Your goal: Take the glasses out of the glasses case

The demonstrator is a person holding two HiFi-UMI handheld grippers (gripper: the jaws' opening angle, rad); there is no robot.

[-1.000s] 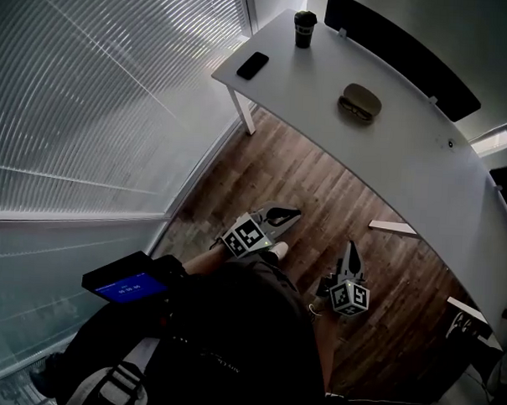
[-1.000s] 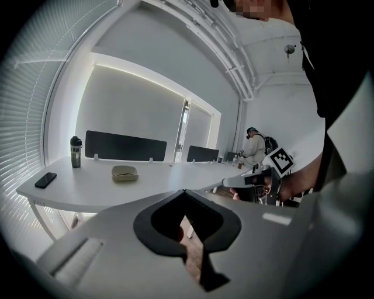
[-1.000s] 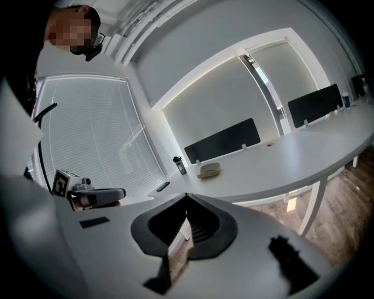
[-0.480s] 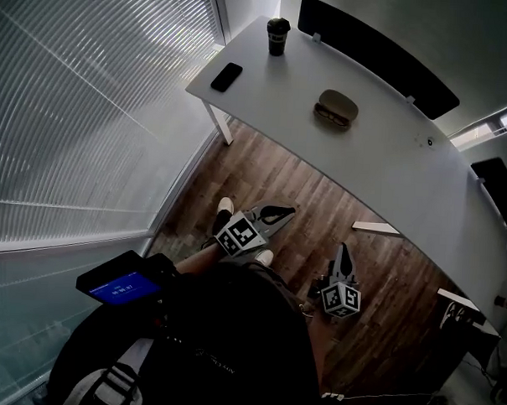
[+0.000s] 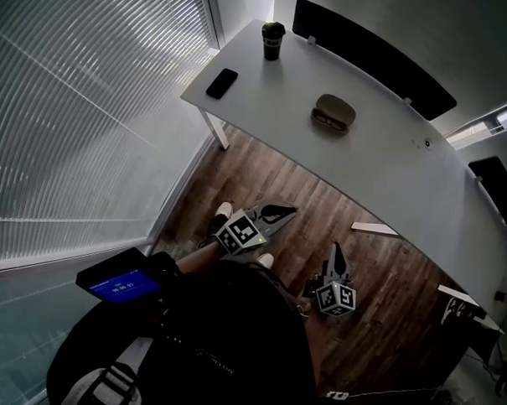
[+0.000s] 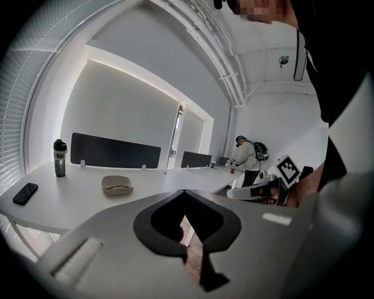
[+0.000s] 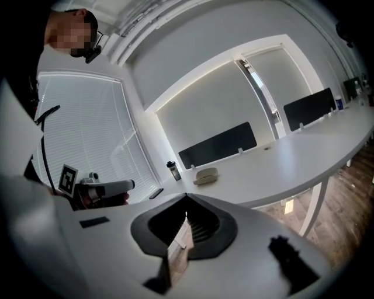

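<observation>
**Gripper state**
- Left gripper (image 5: 285, 212): jaws clenched tip to tip with nothing between them. Held low over the brown wood-plank floor (image 5: 271, 177).
- Right gripper (image 5: 335, 246): jaws likewise clenched and empty, near the left one.

**Task's thing**
- Tan oval glasses case (image 5: 334, 114): lying on the white curved worktop (image 5: 389, 174), well apart from both grippers.
- Position: ahead and to the left of the left jaws, ahead and slightly to the right of the right jaws.
- Lid apparently ajar; too small to confirm the glasses inside.

**Step in hand (judged): approach**
1. Close the gap to the worktop edge.
2. Release both sets of jaws before reaching in.
3. Steady the case base with one set of jaws and work the lid or the frame with the other.
4. Grip the frame at the bridge or a temple, never on a lens.

**Surroundings, left to right**
- Black smartphone (image 5: 222, 83): left of the case.
- Dark travel mug (image 5: 272, 40): beyond the phone.
- Black divider panel (image 5: 369, 56): behind the case.
- None on the direct line from the jaws to the case.
- White worktop leg (image 5: 213, 128): keep clear during the approach.
- Second person (image 6: 248, 160): far off to the right of the left jaws, no obstruction.
</observation>
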